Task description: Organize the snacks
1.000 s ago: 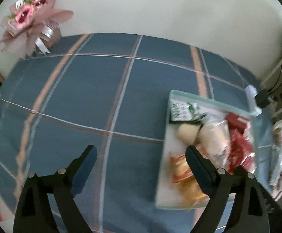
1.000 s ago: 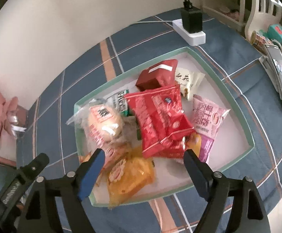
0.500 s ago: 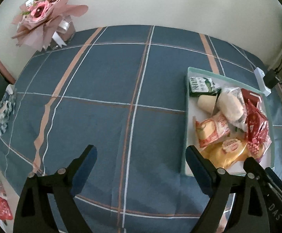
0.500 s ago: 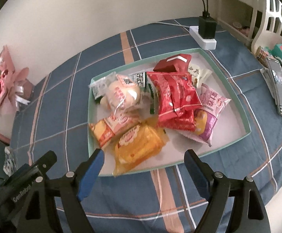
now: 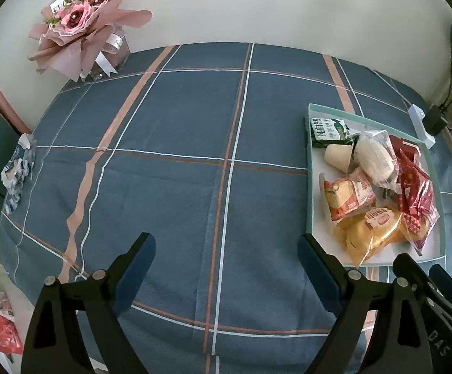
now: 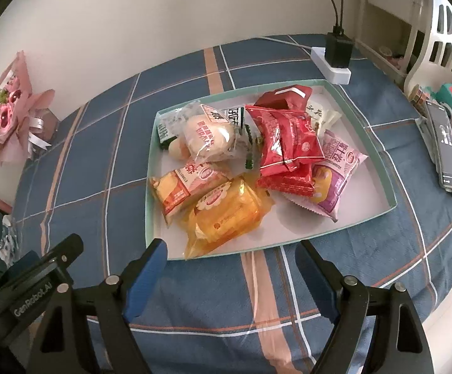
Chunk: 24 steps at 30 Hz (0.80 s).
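A shallow white tray with a green rim (image 6: 385, 168) lies on the blue plaid tablecloth and holds a heap of snack packets: a yellow bag (image 6: 226, 215), an orange packet (image 6: 188, 187), a bun in clear wrap (image 6: 209, 135), red packets (image 6: 288, 137), a purple packet (image 6: 335, 168) and a green carton (image 5: 327, 129). The tray shows at the right in the left wrist view (image 5: 309, 187). My right gripper (image 6: 230, 255) is open and empty just before the tray's near edge. My left gripper (image 5: 226, 251) is open and empty over bare cloth, left of the tray.
A pink flower bouquet (image 5: 82, 28) stands at the back left by the wall. A white power strip with a black plug (image 6: 335, 59) lies behind the tray. A phone (image 6: 444, 143) and small items crowd the right edge. A wrapper (image 5: 18, 168) lies at the left edge.
Both grippers have pulled back and risen from the tray, so it looks smaller and more of the table shows. Both stay open and empty.
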### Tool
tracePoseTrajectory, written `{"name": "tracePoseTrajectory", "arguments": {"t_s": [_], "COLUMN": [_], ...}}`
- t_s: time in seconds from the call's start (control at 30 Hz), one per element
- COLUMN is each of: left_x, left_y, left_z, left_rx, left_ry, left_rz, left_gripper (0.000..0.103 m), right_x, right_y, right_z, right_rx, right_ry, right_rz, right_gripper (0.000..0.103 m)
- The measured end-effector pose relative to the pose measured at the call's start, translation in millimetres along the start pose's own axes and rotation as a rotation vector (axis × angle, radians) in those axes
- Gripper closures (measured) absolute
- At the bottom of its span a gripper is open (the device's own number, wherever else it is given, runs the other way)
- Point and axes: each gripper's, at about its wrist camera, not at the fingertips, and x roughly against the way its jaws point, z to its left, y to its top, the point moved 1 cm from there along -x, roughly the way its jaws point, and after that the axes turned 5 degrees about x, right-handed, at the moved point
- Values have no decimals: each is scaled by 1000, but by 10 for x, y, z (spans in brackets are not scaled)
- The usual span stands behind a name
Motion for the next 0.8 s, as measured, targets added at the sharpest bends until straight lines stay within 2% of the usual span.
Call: {"name": "tracePoseTrajectory", "arguments": {"t_s": [0.8], "left_x": [0], "left_y": [25], "left_z": [48], "left_rx": [9], "left_ry": [10], "left_rz": [-3], "left_gripper": [11], "right_x": [-47], "right_y": [6], "right_z": [40], "right_rx": [9], "right_ry": [-20], "right_rz": [10], "right_gripper": [16]}}
